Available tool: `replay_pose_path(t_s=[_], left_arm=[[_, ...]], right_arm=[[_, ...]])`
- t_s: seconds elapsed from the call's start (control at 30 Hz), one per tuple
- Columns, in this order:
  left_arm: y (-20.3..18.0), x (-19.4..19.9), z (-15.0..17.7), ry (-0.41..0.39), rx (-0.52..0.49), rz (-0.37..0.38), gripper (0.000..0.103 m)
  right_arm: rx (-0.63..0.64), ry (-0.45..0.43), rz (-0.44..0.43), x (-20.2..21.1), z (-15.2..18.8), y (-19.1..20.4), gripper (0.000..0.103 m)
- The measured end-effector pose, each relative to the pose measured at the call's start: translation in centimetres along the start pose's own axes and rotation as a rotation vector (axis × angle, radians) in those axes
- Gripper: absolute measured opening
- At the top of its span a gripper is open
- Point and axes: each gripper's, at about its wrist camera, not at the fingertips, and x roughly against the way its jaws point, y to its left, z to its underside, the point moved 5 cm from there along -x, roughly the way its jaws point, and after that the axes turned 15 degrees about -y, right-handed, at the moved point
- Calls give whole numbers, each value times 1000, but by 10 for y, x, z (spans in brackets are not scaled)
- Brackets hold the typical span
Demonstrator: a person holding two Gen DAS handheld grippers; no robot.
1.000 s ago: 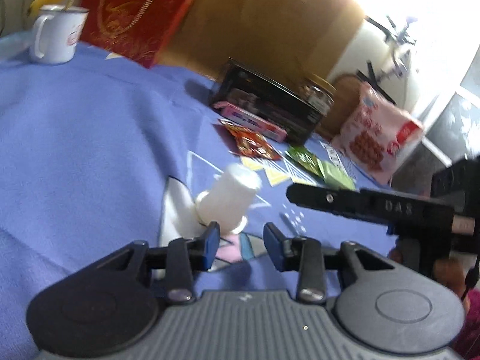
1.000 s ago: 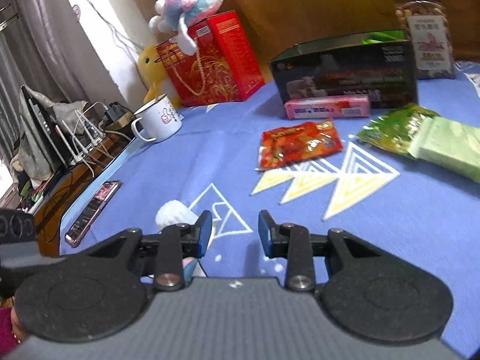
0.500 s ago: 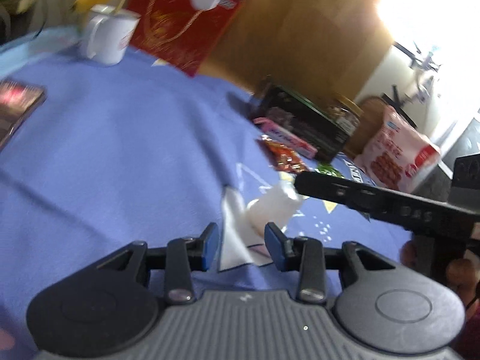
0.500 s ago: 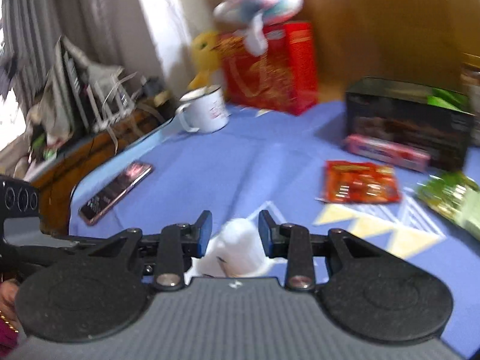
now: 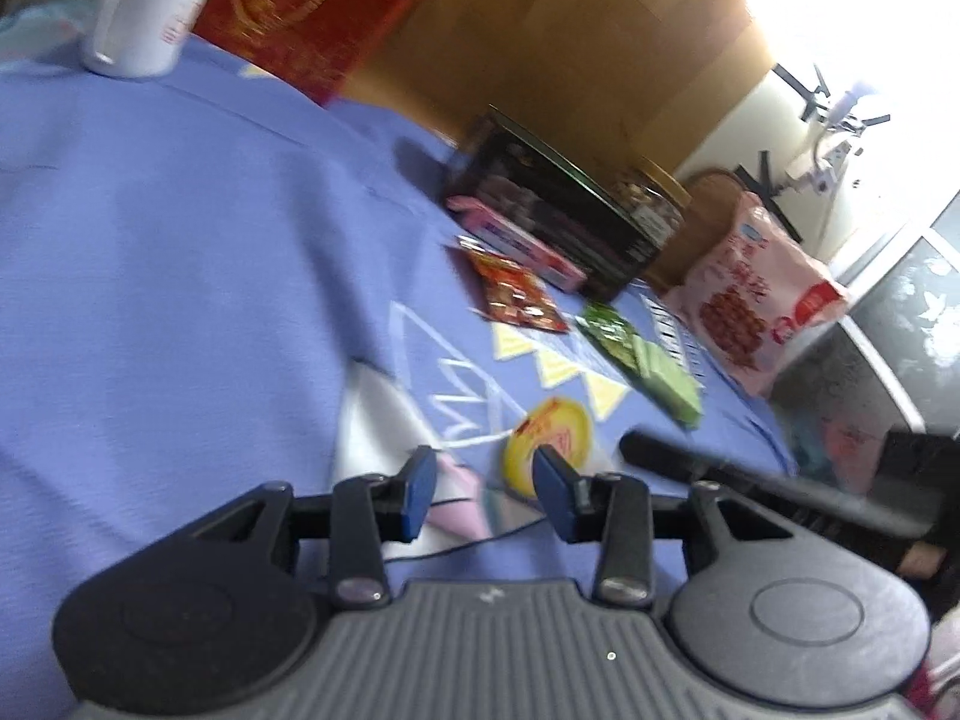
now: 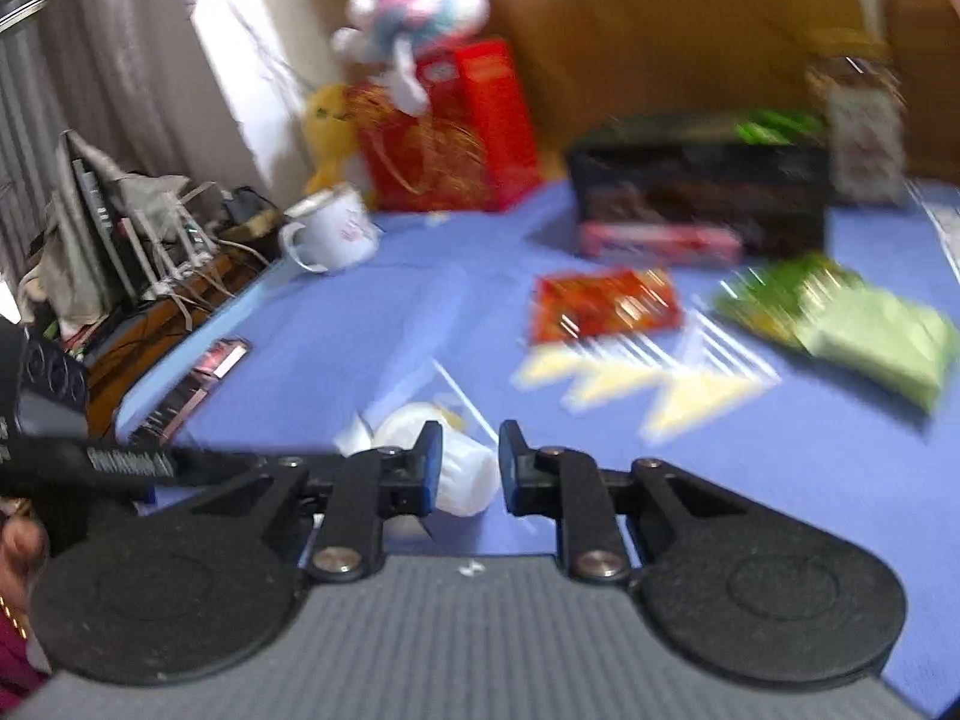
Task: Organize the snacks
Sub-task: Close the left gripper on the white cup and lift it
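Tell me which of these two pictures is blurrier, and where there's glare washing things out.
Right wrist view: blurrier, with the red snack packet and green packets smeared sideways and the black box soft. Left wrist view: milder blur, but strong window glare burns out the upper right corner behind the pink bag; the white mug stays fairly readable.

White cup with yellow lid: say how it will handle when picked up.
The white cup lies on its side, round, so it probably rolls if nudged. Its thin-looking plastic may dent under a squeeze.
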Motion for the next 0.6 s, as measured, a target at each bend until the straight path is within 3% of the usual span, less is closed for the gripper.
replay_pose_path(t_s=[0.17,0.3,0.47,0.6], left_arm=[[-19,-8,-9,1,6,57,42],[-34,-10,-10,16,-46,70,42],[-45,-14,-1,45,-78,84,45],[-42,-22,7,76,-103,41,34]], right_arm=[[-63,-4,-10,16,12,-16,27],[-16,-30,-39,25,13,-14,28],[85,-20,-76,23,20,-7,43],[197,14,-88,9,25,1,43]])
